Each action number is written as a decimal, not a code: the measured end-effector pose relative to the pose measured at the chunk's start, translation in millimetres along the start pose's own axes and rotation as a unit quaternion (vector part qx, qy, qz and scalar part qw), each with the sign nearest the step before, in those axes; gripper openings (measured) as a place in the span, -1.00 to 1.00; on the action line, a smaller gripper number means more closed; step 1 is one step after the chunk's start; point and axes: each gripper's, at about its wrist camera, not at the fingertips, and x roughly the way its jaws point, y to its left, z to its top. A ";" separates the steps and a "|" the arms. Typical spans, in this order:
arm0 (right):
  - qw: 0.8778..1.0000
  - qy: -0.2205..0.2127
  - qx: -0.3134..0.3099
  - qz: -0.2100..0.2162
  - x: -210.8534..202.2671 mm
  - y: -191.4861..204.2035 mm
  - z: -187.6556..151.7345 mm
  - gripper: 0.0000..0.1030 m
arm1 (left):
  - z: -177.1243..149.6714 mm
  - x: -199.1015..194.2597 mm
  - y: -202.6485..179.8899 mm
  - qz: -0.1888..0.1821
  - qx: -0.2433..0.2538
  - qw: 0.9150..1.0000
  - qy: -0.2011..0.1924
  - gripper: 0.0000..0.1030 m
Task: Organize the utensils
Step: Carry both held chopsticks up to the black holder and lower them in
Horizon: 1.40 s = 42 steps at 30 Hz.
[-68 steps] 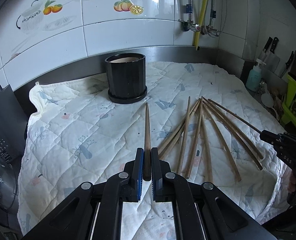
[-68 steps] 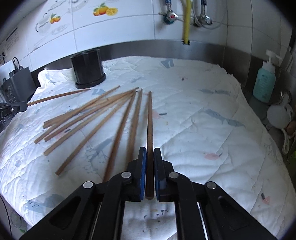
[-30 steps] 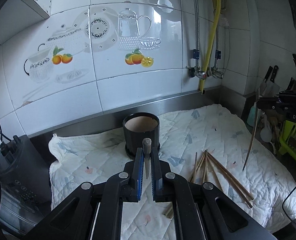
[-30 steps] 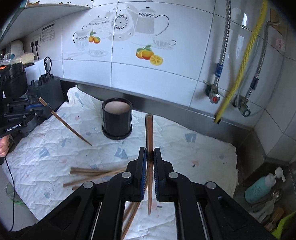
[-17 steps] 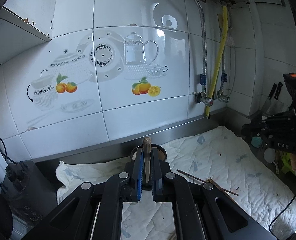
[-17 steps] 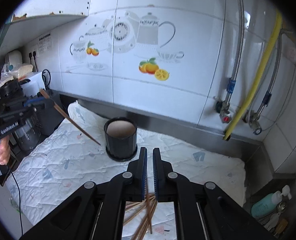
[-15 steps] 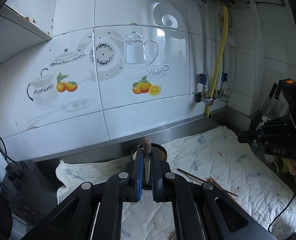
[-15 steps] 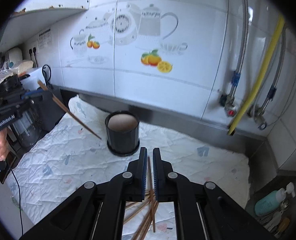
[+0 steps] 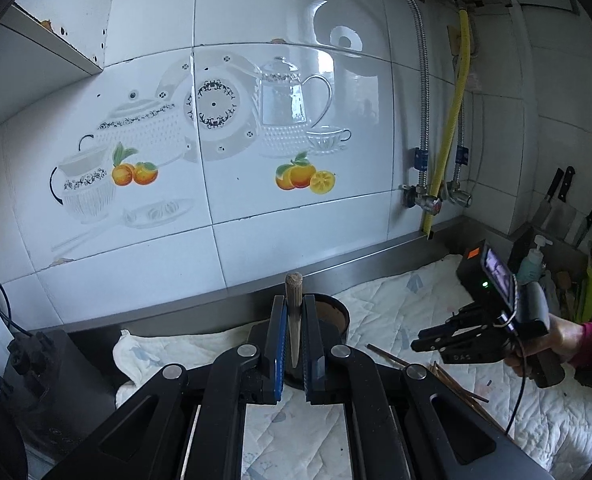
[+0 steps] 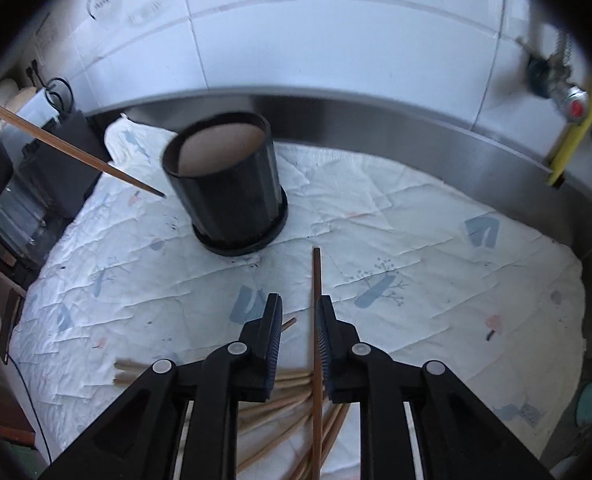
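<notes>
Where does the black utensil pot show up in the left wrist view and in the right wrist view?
Left wrist: the black utensil pot sits low at centre, mostly hidden behind the jaws and the held chopstick.
Right wrist: left of centre, upper middle, standing on the quilted cloth.
Shared landmark: the yellow pipe on the wall.

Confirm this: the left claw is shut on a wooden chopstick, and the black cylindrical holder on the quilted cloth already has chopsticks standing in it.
Not quite. The left claw is shut on a wooden chopstick, but the black cylindrical holder on the quilted cloth is empty; the right wrist view looks straight into it.
</notes>
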 end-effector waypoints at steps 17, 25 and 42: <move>0.996 0.083 0.028 0.025 89.3 -19.0 10.6 -0.64 | 25.8 45.7 10.5 0.000 -0.009 1.000 0.002 -0.88; 0.998 0.051 0.024 0.009 60.4 -17.3 10.6 -0.82 | 35.2 40.8 8.4 0.003 -0.007 1.000 -0.007 -0.88; 0.996 -0.088 -0.001 -0.022 -62.7 -12.3 66.3 -0.82 | 69.3 28.1 5.1 0.010 -0.005 0.999 -0.034 -0.88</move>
